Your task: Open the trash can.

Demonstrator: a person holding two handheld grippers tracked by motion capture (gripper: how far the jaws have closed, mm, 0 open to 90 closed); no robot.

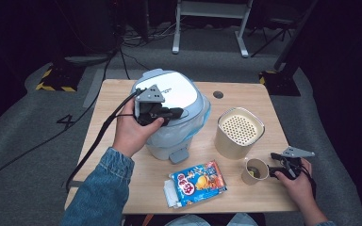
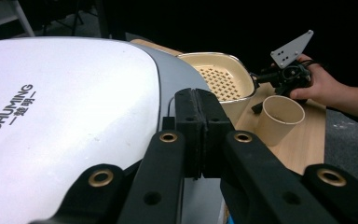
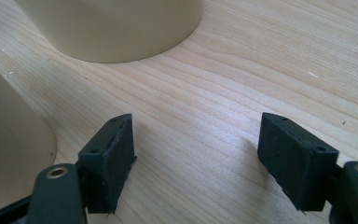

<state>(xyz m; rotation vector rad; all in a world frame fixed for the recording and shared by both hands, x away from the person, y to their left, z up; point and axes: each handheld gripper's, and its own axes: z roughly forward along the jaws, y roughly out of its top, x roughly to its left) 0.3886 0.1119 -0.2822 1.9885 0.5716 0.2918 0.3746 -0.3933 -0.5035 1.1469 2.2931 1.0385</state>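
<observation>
I see the wooden table carrying everything, and the biggest thing on it is the white and grey cooker with CHUMING printed on its lid, sitting at the far left of the tabletop. My left gripper rests over the cooker's lid near its front edge; in the left gripper view its jaws are pressed flat together with nothing between them. To the right of the cooker stands the cream perforated container, upright. In front of the cooker, near my edge of the table, lies a colourful snack packet, flat. The small paper cup stands just in front of the container. My right gripper sits low just beside that cup, jaws spread wide over bare wood
</observation>
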